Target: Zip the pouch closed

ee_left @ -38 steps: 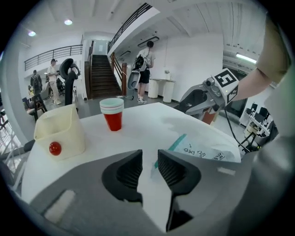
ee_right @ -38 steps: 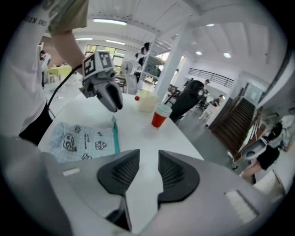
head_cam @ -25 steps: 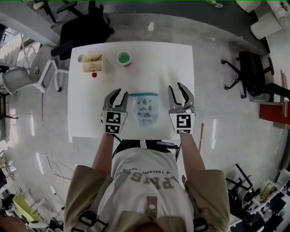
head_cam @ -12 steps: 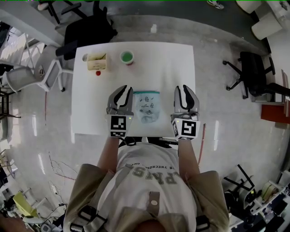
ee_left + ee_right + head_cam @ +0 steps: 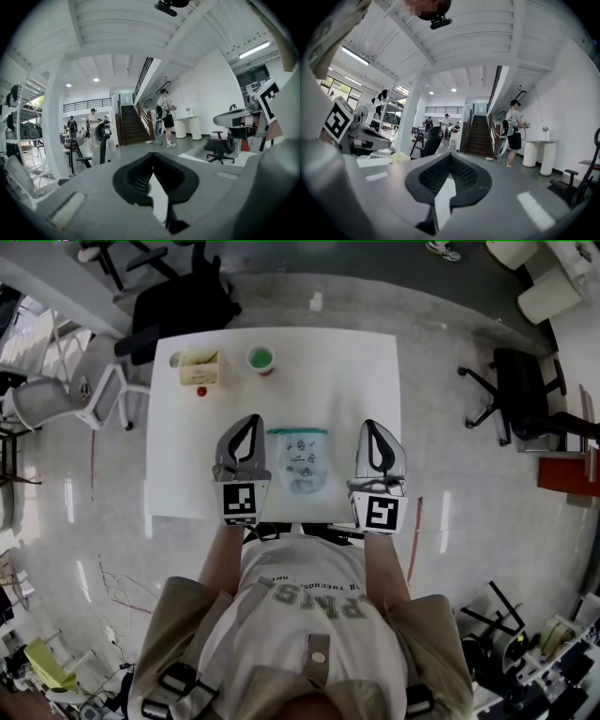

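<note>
The clear pouch [image 5: 298,461] with a teal zipper strip along its far edge lies flat on the white table [image 5: 328,371], near the front edge. My left gripper [image 5: 248,421] hangs just left of it and my right gripper [image 5: 372,426] just right of it, both raised off the table and not touching the pouch. Both pairs of jaws have just been closing and now stand shut with nothing between them. In the gripper views the left gripper [image 5: 152,157] and right gripper [image 5: 450,157] point level into the room, and the pouch is out of sight.
At the table's far left stand a yellowish box [image 5: 198,367], a green cup [image 5: 260,358] and a small red thing [image 5: 201,391]. A black chair [image 5: 183,298] stands behind the table, a white chair [image 5: 61,399] at its left, an office chair [image 5: 520,390] at the right.
Both grippers went from open to shut, the left a little before the right. Both rose beside the pouch and tipped up toward level. The pouch has not moved.
</note>
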